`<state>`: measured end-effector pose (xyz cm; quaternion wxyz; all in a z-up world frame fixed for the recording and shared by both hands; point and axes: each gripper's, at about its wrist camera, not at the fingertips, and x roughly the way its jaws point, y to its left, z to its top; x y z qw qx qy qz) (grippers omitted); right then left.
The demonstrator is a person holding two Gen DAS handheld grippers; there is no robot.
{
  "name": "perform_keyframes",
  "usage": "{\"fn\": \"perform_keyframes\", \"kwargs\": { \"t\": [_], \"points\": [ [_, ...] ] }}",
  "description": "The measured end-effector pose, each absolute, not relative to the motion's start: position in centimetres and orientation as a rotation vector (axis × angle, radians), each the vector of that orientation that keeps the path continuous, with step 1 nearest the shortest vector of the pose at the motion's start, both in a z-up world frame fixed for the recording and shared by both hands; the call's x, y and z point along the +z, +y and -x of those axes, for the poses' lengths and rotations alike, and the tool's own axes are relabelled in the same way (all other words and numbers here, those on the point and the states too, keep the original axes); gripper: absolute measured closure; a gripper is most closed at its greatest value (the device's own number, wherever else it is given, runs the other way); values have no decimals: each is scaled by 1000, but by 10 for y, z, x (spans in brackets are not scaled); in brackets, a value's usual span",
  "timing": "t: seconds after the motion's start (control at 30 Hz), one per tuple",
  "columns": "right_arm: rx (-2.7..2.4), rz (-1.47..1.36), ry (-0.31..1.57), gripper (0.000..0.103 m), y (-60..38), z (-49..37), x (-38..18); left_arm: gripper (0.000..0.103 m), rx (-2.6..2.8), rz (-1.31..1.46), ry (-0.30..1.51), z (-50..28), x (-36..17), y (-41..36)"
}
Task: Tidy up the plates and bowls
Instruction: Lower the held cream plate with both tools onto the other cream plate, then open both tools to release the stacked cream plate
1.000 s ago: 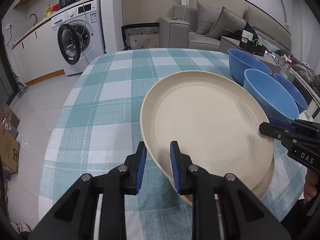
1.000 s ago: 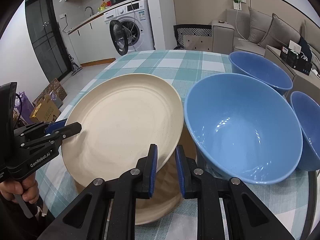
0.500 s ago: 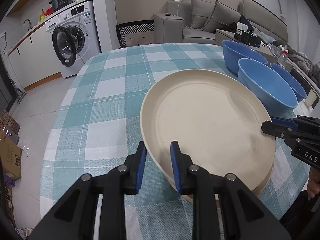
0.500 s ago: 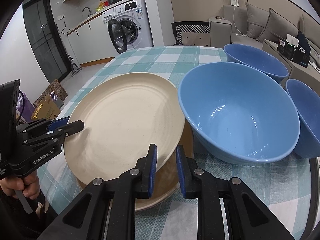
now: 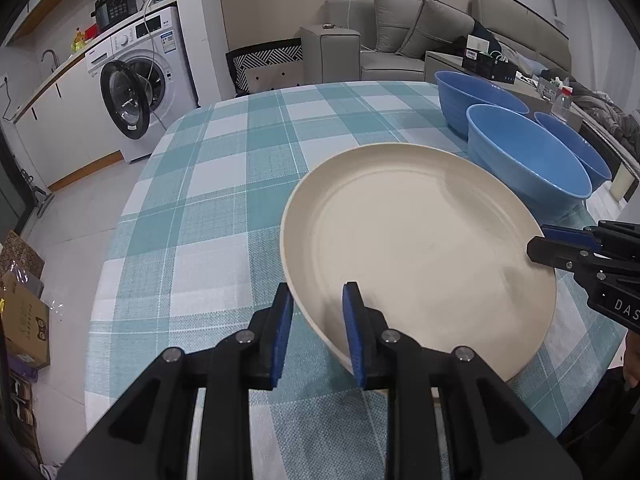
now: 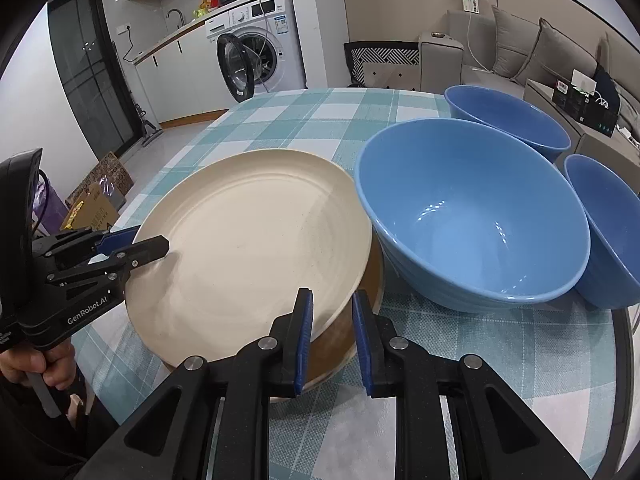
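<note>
A large cream plate [image 5: 420, 248] [image 6: 248, 248] is held at two opposite rims, just above a second, brownish plate [image 6: 344, 336] on the checked tablecloth. My left gripper [image 5: 318, 304] is shut on the plate's near-left rim and shows in the right wrist view as the left gripper [image 6: 160, 246]. My right gripper [image 6: 330, 304] is shut on the opposite rim, and appears in the left wrist view as the right gripper [image 5: 536, 246]. Three blue bowls stand beside the plates: a big one [image 6: 472, 216] closest, one behind [image 6: 508, 120], one to the right [image 6: 608, 232].
The round table [image 5: 224, 184] has bare cloth to the left of and behind the plates. The bowls [image 5: 524, 156] crowd the plate's far right side. A hand [image 6: 36, 364] grips the left tool. A washing machine [image 5: 140, 80] and sofa [image 5: 400, 36] stand beyond the table.
The cream plate has sunk a little toward the plate beneath it, so less of that plate shows. Both grippers keep their hold on its rim.
</note>
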<state>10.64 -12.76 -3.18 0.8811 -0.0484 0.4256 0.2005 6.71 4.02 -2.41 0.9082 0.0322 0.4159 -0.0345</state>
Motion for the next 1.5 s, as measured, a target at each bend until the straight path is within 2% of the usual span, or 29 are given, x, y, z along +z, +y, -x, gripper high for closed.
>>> {"fn": "perform_keyframes", "kwargs": {
  "t": [0.47, 0.9, 1.0, 1.03, 1.2, 1.27, 1.33, 1.4, 1.5],
  "points": [
    [456, 141, 866, 83, -118, -96, -31, 76, -91, -139, 869, -64, -28, 30],
    [452, 133, 876, 83, -121, -99, -35, 60, -87, -203, 899, -66, -38, 21],
    [462, 130, 872, 81, -121, -98, -34, 54, -82, -181, 890, -66, -34, 26],
    [467, 128, 870, 79, -121, -98, -33, 54, -85, -170, 886, -65, -32, 27],
    [496, 120, 833, 52, -120, -94, -24, 50, -118, -80, 849, -61, -15, 38],
    [503, 114, 819, 48, -121, -92, -20, 45, -133, -51, 827, -59, -7, 41],
    [509, 105, 802, 34, -122, -91, -14, 18, -141, -21, 805, -55, 1, 42],
    [518, 89, 775, 20, -125, -89, -6, 9, -156, 6, 769, -52, 10, 43],
    [518, 86, 751, 13, -130, -87, 6, 0, -208, 33, 738, -48, 21, 40]
  ]
}}
